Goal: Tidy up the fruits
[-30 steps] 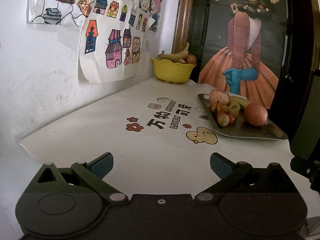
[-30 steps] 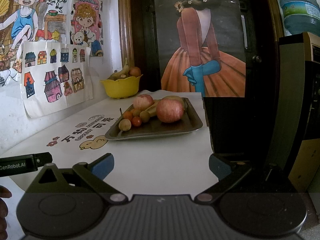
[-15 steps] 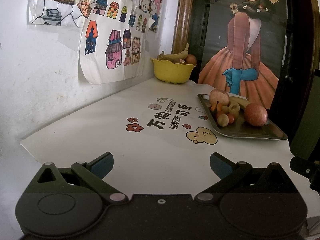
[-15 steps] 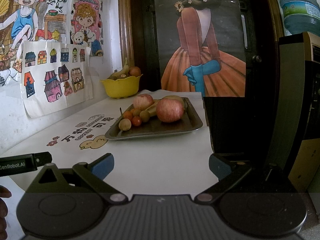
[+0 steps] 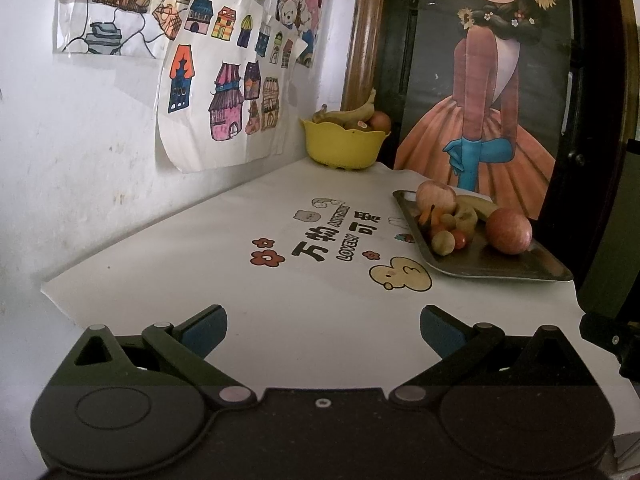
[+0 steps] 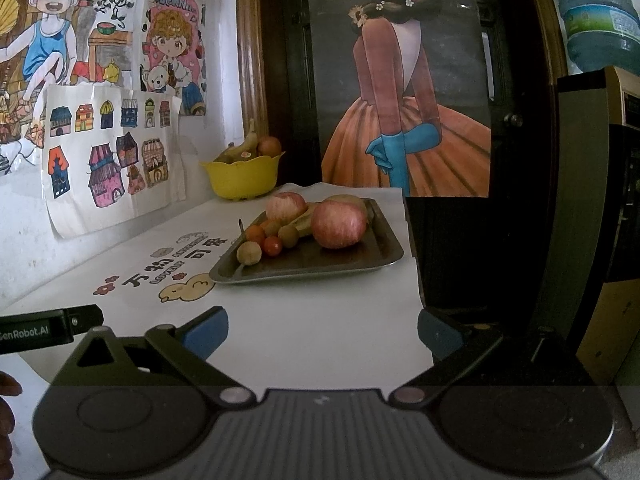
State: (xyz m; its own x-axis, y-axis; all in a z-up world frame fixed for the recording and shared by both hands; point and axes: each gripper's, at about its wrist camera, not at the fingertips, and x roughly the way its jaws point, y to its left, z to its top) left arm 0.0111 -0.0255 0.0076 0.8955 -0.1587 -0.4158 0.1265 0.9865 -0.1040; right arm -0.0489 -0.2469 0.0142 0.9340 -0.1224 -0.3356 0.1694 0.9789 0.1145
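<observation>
At the bottom of the left wrist view my left tongs (image 5: 322,330) are spread wide apart with nothing between the blue pads, over the white table cover (image 5: 224,280). My right tongs (image 6: 322,330) sit the same way at the bottom of the right wrist view, wide apart and empty, near the table's right edge.

Further out, in the middle of the right view, is the metal tray (image 6: 360,262). At its near left corner lies a small tan round fruit (image 6: 249,253), with a red cherry tomato (image 6: 273,245) just beside it, then a small green-brown fruit (image 6: 288,235) and an orange one (image 6: 255,233). A big red apple (image 6: 338,224) sits at the tray's centre, a banana (image 6: 304,222) behind it, and a second apple (image 6: 286,206) at the far left.

Farthest, against the wall above the tray, is the yellow bowl (image 6: 244,178), holding bananas (image 6: 240,148) and a round reddish fruit (image 6: 269,146).
</observation>
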